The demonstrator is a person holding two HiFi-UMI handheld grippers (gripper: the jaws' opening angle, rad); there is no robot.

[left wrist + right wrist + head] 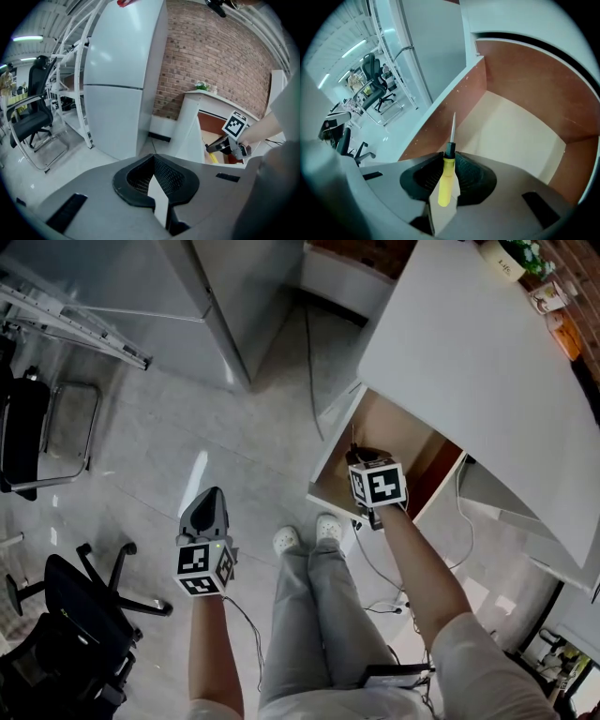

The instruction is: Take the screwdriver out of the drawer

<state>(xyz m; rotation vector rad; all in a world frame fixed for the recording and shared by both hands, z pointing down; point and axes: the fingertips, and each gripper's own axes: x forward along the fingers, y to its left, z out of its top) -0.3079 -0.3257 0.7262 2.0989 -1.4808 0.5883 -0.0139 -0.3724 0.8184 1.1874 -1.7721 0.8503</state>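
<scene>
The tiled floor carries a black office chair, a white desk and a grey cabinet.

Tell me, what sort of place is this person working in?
Probably an office or a lab workroom: a black swivel chair stands on a pale tiled floor, a white desk has an open drawer, and a brick wall stands behind it.
</scene>
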